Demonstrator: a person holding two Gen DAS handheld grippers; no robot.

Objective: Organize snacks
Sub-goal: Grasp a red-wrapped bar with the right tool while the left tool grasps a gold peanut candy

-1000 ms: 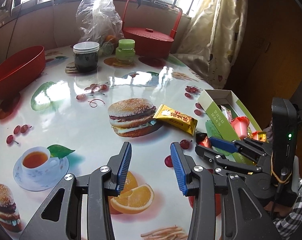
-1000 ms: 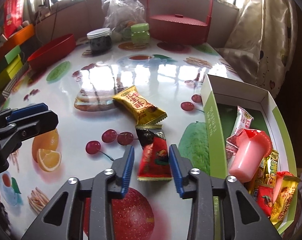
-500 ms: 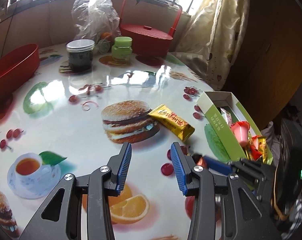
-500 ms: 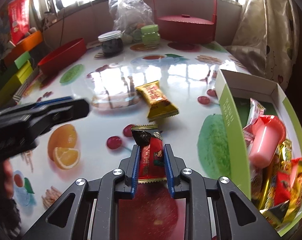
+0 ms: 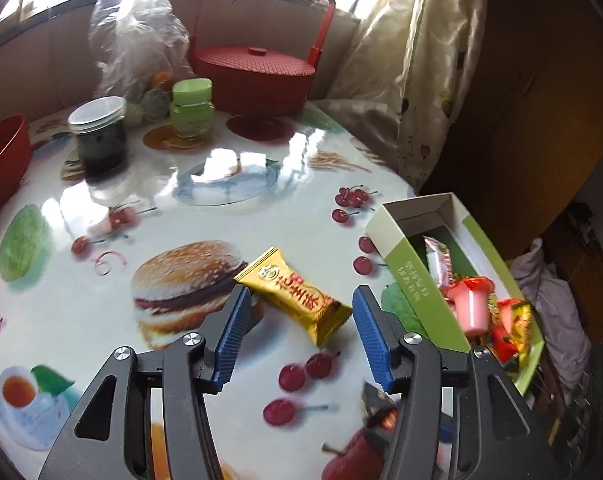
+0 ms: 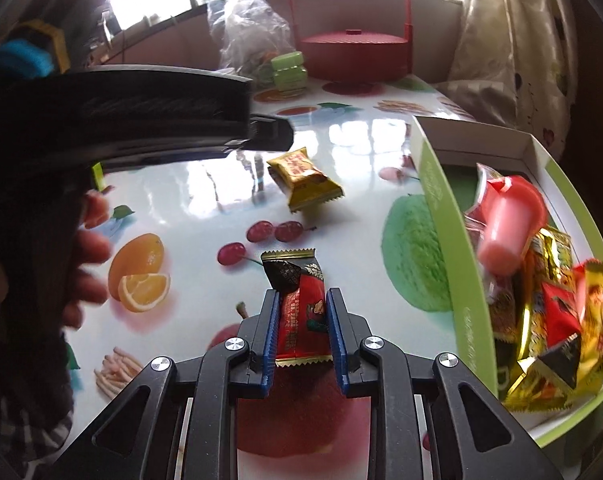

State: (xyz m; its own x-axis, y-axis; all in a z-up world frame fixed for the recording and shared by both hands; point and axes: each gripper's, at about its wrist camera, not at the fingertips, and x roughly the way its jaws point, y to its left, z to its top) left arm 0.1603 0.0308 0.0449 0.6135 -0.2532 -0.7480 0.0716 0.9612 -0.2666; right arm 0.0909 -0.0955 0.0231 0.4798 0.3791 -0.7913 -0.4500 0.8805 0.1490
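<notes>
Two pickups under way at once. Right claw (image 6: pixel 303 332) pinching the red snack packet (image 6: pixel 301 320) by its long sides, seemingly just off the counter (image 6: pixel 205 200), with the green box (image 6: pixel 453 264) close on the right and already holding a pink jelly cup (image 6: pixel 509 220) and several wrappers. Next, probably: carry the packet over the near wall and release above the pile, high enough not to snag the rim. Left claw (image 5: pixel 299 334) spread wide, pads either side of the yellow snack packet (image 5: pixel 297 300) lying flat and slanted. Needs lowering and closing across the packet's narrow width.
</notes>
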